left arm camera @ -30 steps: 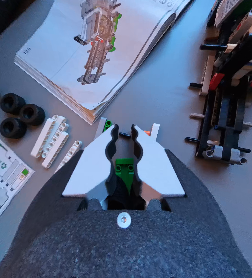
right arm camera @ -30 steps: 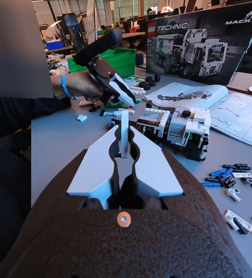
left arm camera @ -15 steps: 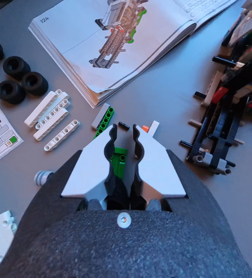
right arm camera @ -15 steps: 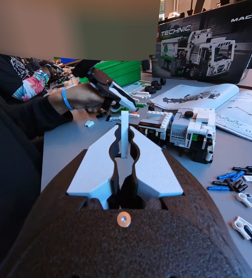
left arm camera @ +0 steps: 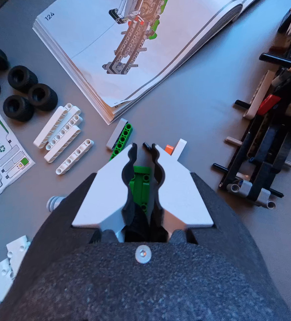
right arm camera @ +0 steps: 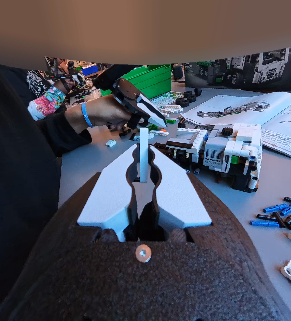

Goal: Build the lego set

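Table (left arm camera: 202,107): I see one grey surface under everything.
Set box (right arm camera: 245,76): one, standing at the far edge in my right wrist view.
Instruction booklet (left arm camera: 106,43): one, lying open beyond my left gripper.
Truck model (right arm camera: 228,156): one part-built white and black cab, just right of my right gripper.
Tyres (left arm camera: 42,97): I count five black ones, clustered left of the booklet.
White beams (left arm camera: 61,132): four, lying side by side near the tyres.
Left gripper (left arm camera: 144,147): jaws slightly spread, pinching nothing; one green piece (left arm camera: 141,182) lies on the table beneath them.
Right gripper (right arm camera: 144,147): jaws pressed onto one white beam (right arm camera: 144,156), held upright.
Blue pins (right arm camera: 276,208): I count about four, to the right.
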Demonstrator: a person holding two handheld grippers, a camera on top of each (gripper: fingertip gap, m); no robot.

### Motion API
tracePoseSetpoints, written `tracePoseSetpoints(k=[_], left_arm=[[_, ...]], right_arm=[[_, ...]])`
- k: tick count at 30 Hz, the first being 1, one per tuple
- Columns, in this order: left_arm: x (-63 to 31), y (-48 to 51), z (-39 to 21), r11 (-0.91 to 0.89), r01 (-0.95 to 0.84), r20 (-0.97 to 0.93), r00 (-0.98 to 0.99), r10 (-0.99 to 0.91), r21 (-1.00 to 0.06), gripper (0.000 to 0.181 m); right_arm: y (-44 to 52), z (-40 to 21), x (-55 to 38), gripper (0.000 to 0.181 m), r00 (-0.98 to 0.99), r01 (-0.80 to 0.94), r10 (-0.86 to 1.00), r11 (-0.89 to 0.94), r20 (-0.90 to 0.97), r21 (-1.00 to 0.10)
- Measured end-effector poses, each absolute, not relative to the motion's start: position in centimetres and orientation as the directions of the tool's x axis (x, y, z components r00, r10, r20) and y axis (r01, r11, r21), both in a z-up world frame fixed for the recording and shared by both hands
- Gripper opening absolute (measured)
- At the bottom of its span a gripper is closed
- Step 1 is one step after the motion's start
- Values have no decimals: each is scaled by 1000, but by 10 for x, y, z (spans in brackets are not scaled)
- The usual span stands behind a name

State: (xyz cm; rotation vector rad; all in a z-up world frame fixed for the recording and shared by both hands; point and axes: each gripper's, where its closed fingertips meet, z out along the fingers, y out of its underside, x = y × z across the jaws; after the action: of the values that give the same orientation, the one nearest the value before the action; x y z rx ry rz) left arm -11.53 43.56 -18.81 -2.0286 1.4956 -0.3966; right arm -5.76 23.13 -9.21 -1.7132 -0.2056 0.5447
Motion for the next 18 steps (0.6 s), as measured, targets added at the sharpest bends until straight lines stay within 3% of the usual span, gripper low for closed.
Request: tracePoseSetpoints(k=[7,18], left_arm=[[-117,432,-191,-252,-747,-34,345,-938,-615,10],[-112,430,-191,-121,-785,-96,223,-970,-607,4]], right_arm=[[231,-93,-58,6,868,-160,431,-225,-245,-961],[230,-95,-60,6,866,-151,437,-235,-243,-960]])
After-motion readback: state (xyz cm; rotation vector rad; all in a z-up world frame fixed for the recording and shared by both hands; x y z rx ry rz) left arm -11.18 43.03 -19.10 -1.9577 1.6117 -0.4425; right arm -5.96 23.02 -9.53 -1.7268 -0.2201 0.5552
